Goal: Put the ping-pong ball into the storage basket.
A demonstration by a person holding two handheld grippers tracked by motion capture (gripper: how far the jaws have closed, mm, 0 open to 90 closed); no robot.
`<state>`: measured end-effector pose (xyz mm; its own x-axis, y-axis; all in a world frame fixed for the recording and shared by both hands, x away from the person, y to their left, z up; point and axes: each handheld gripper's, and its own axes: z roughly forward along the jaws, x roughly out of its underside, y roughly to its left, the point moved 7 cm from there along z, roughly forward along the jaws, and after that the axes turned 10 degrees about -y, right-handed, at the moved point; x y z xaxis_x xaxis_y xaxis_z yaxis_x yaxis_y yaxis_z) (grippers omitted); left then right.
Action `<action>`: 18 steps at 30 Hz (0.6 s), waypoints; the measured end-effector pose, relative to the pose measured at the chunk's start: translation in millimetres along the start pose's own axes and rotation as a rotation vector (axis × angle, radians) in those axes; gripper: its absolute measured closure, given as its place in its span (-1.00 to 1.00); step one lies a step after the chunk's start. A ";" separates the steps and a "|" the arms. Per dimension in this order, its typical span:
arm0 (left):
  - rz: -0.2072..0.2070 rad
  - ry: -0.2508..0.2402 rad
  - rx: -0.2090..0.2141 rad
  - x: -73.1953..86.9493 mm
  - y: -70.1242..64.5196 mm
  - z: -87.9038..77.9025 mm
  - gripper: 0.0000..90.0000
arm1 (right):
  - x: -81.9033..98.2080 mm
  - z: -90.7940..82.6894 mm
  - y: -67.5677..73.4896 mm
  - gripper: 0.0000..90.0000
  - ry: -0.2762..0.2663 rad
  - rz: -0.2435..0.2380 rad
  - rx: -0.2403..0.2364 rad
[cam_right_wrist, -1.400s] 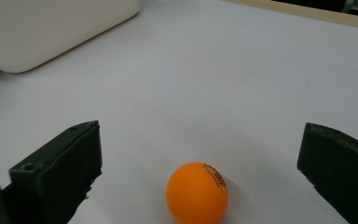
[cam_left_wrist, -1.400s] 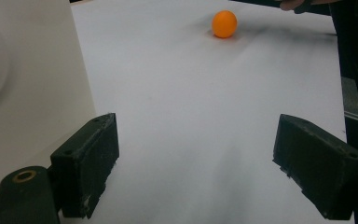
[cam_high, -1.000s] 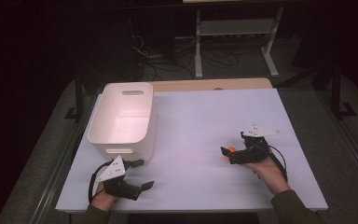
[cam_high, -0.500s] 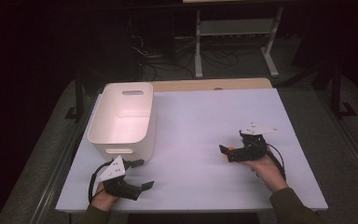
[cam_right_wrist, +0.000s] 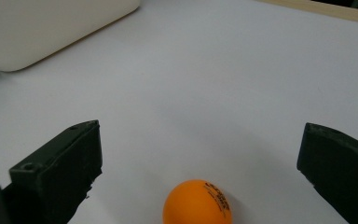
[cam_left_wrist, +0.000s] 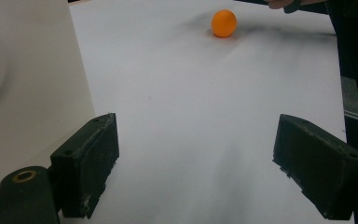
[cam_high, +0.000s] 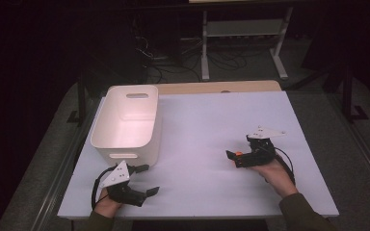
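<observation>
**Right gripper closed in on the orange ball**

From the high view, the right gripper (cam_high: 235,158) had slid a little left since a second before, toward the white bin (cam_high: 125,122); the left gripper (cam_high: 147,180) had stayed put, jaws wide and empty. In the left gripper view, the orange ball (cam_left_wrist: 224,23) sat far off on the white table (cam_left_wrist: 205,116). In the right gripper view, the ball (cam_right_wrist: 197,203) lay between wide-open jaws, not yet held; a grab looked near.
</observation>
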<state>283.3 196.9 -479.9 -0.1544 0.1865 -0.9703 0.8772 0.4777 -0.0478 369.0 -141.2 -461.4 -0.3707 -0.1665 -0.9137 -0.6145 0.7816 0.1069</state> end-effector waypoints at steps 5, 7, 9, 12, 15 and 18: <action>0.001 0.000 0.000 0.0 -0.1 -0.1 -0.69 | 1.9 0.8 0.8 -1.00 0.006 -0.012 0.002; 0.001 0.000 0.000 0.0 -0.1 -0.1 -0.69 | 2.6 1.0 0.7 -1.00 0.005 -0.013 0.003; 0.001 0.000 0.000 0.0 -0.1 -0.1 -0.69 | 3.6 0.9 0.7 -1.00 0.009 -0.008 0.005; 0.002 0.000 0.000 0.0 -0.2 -0.1 -0.69 | 5.7 1.7 0.2 -1.00 0.013 -0.013 0.009; 0.000 0.000 0.000 0.0 0.0 -0.1 -0.69 | 8.5 2.4 -0.1 -1.00 0.028 -0.010 0.010; 0.003 -0.001 0.000 -0.1 -0.3 -0.1 -0.69 | 10.7 3.0 -1.2 -1.00 0.033 -0.006 0.012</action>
<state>282.9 196.9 -479.8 -0.1518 0.1871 -0.9706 0.8776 0.4773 -0.0453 367.8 -142.2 -472.5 -0.3903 -0.1906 -0.9007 -0.6085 0.7876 0.0971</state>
